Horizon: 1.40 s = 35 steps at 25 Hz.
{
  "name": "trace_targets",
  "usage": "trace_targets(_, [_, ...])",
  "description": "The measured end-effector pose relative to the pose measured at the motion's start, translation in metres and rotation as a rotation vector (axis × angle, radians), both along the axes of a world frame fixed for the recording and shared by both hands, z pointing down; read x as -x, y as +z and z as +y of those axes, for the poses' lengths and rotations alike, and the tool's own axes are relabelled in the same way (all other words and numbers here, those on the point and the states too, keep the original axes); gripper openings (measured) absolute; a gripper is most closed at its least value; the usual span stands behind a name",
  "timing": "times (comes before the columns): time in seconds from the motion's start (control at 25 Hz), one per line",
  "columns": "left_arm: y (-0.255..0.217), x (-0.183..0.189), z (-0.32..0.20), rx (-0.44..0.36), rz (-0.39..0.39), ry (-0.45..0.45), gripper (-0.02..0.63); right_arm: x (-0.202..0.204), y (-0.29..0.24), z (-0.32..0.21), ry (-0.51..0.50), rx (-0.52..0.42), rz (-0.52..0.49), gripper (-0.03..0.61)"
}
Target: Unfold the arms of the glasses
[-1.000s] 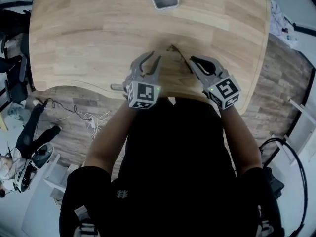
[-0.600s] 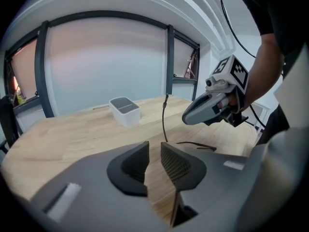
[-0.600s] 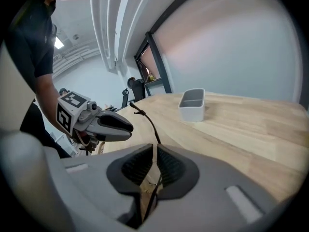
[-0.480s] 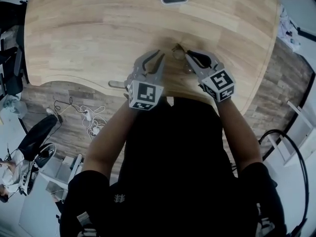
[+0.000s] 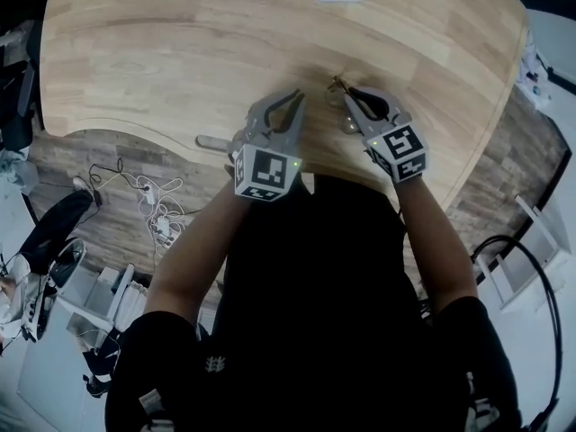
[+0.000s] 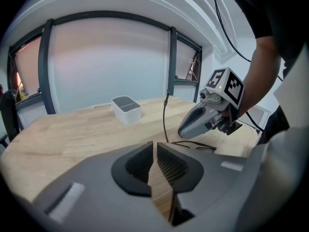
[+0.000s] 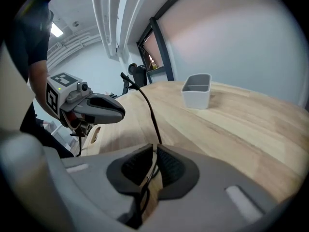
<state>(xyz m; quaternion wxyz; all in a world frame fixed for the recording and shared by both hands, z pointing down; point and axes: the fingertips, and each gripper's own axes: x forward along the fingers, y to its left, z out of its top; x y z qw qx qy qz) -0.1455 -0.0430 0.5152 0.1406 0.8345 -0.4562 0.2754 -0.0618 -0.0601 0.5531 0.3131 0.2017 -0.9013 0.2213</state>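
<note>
We're in an office-type lab room: light wood table (image 5: pixel 162 52), plank floor (image 5: pixel 504 169) with loose cables (image 5: pixel 153 214), big dark-framed windows (image 6: pixel 106 62), strip light (image 7: pixel 57 30) overhead.

Even daylight, fisheye warp, perhaps soft edges

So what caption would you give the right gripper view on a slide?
Right gripper pinches the glasses on a wooden table, one arm sticking up, white box behind.
</note>
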Motion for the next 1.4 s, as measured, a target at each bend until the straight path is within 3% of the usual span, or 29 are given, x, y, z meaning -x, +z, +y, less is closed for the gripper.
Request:
trace_targets(0.32, [0.001,0.008,0.007,0.003,0.001,-0.036,0.031,-0.002,0.024,0.007,-0.046,0.069,0.136,0.057])
trace_targets(0.64, [-0.001,0.006,0.011,0.002,-0.006,-0.025,0.031,0.001,0.021,0.010,-0.062,0.058,0.133,0.035])
trace_targets(1.04, [-0.009,-0.013,0.011,-0.003,-0.014,0.024,0.029,-0.010,-0.002,0.013,-0.044,0.012,0.057,0.021])
trace_targets(1.4, [-0.014,-0.023,0.019,-0.001,-0.030,0.052,0.029,-0.009,0.005,0.013,-0.036,0.025,0.071,0.051])
